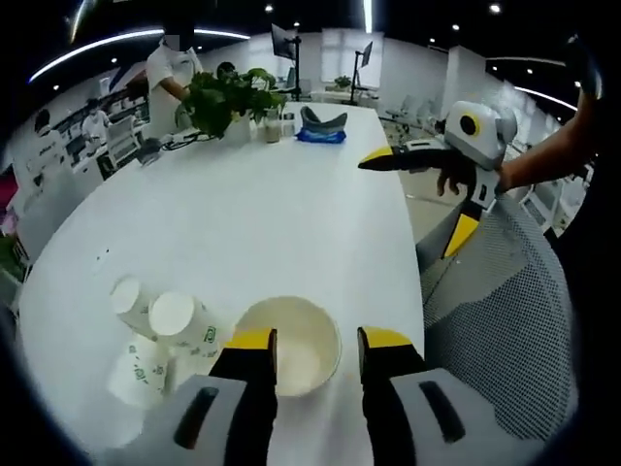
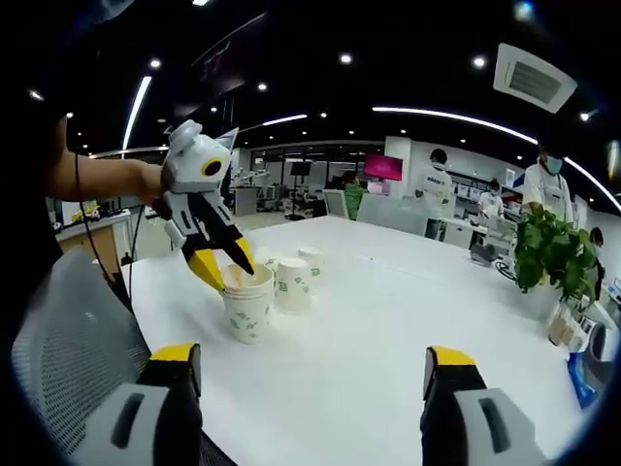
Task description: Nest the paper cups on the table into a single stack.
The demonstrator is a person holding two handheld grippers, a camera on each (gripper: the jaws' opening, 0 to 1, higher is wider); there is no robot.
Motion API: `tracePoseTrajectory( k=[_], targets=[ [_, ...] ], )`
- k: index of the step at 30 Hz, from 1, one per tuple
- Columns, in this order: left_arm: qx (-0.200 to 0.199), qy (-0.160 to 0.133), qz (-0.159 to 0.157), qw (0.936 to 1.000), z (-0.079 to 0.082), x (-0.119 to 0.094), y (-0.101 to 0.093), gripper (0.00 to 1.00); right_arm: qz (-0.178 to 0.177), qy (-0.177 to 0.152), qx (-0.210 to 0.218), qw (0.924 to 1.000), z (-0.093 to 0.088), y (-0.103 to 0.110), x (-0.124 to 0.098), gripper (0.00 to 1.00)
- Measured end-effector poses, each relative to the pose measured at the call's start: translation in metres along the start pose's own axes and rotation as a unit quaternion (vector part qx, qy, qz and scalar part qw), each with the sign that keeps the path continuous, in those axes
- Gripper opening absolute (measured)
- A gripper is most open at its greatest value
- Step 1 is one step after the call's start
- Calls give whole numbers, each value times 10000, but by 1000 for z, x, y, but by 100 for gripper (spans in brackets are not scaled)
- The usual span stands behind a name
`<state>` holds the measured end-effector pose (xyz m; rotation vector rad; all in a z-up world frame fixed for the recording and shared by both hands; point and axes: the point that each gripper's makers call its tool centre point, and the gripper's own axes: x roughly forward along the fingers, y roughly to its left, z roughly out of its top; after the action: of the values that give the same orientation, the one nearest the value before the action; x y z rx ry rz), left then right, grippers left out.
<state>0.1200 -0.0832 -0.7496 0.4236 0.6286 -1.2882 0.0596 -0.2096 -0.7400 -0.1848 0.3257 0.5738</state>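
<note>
Left claw (image 1: 315, 351): parted, hovering over upright paper cup (image 1: 288, 345), positioned to grasp. Inverted cups (image 1: 160, 335) cluster beside it on white surface (image 1: 272, 214). Right claw (image 2: 310, 364): wide apart, empty, standing off.

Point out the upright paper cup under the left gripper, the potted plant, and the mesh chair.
upright paper cup (image 1: 288, 357): left gripper view, its inside.
potted plant (image 1: 228, 100): left gripper view, its leaves.
mesh chair (image 1: 490, 291): left gripper view, its mesh back.
</note>
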Motion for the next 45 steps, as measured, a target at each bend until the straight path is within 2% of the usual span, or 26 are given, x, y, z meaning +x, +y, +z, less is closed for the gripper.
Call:
tracePoseTrajectory(
  k=[7,14,17,24,27,30,34,40,43,45],
  targets=[
    [-188,-296,336,9988,11,-21,16,41,33,13,0,10000,-1,1,1,97],
    [-549,-412,796,9945,-4,-43,53,42,50,25,-10,10000,-1,2,1,97],
    [-875,-601,1130,9879,-13,-58,81,44,64,34,-20,10000,-1,2,1,97],
    [-1354,-885,1520,9751,-22,-69,106,48,63,44,-27,10000,-2,3,1,97],
    [-1501,-902,1628,9710,-31,-75,121,48,61,57,-35,10000,-2,3,1,97],
    [-1700,-975,1777,9644,-36,-78,131,48,54,62,-26,10000,-2,2,1,97],
    [-1902,-939,1847,9596,-46,-75,144,44,48,71,-38,10000,-3,2,1,96],
    [-2441,-1014,1796,9476,-66,-62,165,35,21,82,-49,10000,-3,1,1,96],
    [-2526,-1039,1815,9447,-65,-59,163,26,8,93,-68,9999,-3,1,1,96],
    [-2662,-1108,1820,9401,-66,-55,166,23,24,121,-53,9999,-4,1,2,96]
  ],
)
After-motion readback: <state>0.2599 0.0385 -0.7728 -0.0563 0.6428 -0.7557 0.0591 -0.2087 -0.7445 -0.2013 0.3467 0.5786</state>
